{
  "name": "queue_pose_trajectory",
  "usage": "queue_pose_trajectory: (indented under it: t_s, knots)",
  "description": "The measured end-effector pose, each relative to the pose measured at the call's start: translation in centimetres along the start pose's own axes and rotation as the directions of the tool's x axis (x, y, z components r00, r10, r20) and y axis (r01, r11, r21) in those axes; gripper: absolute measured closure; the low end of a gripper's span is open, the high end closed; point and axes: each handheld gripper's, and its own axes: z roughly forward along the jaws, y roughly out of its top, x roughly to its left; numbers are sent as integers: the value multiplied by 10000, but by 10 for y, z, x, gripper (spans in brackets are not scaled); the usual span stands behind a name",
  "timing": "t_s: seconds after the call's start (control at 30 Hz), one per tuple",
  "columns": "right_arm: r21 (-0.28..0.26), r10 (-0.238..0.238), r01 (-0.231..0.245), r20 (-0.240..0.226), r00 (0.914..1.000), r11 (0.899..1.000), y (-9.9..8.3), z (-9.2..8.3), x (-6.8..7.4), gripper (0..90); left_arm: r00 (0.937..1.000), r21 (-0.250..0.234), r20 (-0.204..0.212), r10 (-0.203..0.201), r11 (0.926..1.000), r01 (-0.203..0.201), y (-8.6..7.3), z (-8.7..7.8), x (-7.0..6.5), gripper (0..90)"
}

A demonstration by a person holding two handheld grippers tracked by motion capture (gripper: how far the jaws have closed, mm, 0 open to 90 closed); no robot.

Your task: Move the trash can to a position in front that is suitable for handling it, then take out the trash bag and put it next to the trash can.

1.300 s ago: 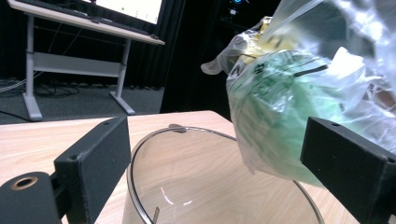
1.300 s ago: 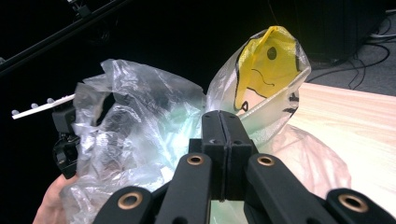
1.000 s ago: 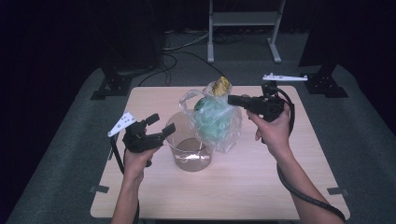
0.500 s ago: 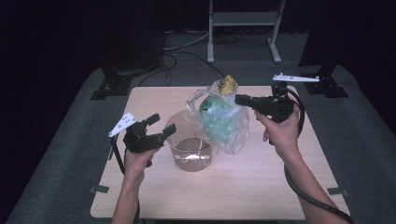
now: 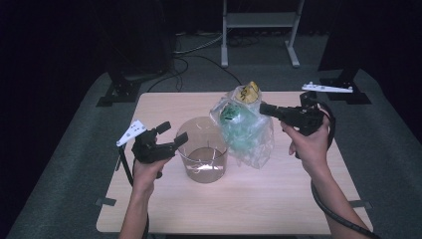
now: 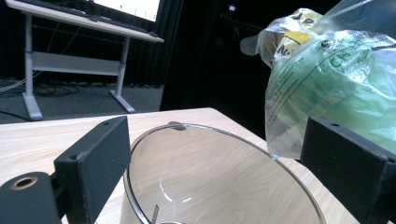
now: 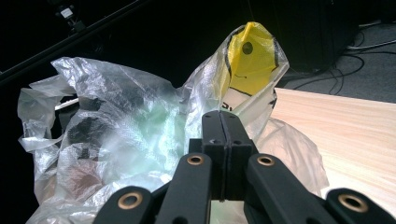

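Observation:
A clear plastic bag (image 5: 247, 135) with green contents and a yellow tag (image 5: 247, 91) stands just right of a clear round container (image 5: 201, 149) at the middle of the wooden table (image 5: 278, 199). My right gripper (image 5: 263, 108) is shut on the bag's upper film, and in the right gripper view the pressed-together jaws (image 7: 225, 130) sit in the crumpled bag (image 7: 126, 121) below the yellow tag (image 7: 250, 56). My left gripper (image 5: 174, 133) is open at the container's left rim. The left gripper view has the container's rim (image 6: 224, 140) between the wide-apart jaws and the bag (image 6: 336, 74) at upper right.
A white desk frame (image 5: 259, 30) stands on the floor behind the table, with cables beside it. Black stand bases (image 5: 119, 94) (image 5: 343, 89) sit off the table's far corners. Bare tabletop lies in front of the container and bag.
My right gripper has carried the bag to the right, from over the container's far rim to beside it. The left gripper has stayed put.

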Motion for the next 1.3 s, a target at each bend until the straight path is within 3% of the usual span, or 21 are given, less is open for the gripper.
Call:
queue_pose_trajectory:
  t_s: [0.27, 0.53, 0.8, 1.3]
  knots:
    - [71, -91, 89, 359, 9993, 9999, -2, -11, -5, 900, 10000, 15, 9, 78, 10000, -78, 0, 0, 0, 73]
    - [232, 360, -380, 797, 9962, 9990, -17, -23, -28, 900, 10000, -35, 9, 26, 10000, -26, 0, -1, 1, 73]
    - [503, 613, -668, 1043, 9926, 9965, -32, -21, -44, 900, 9999, -34, -19, 107, 9999, -107, 2, -2, 0, 73]
    - [624, 863, -945, 1236, 9886, 9936, -46, -21, -59, 900, 9996, -19, 153, 238, 9997, -238, 3, -1, -5, 73]
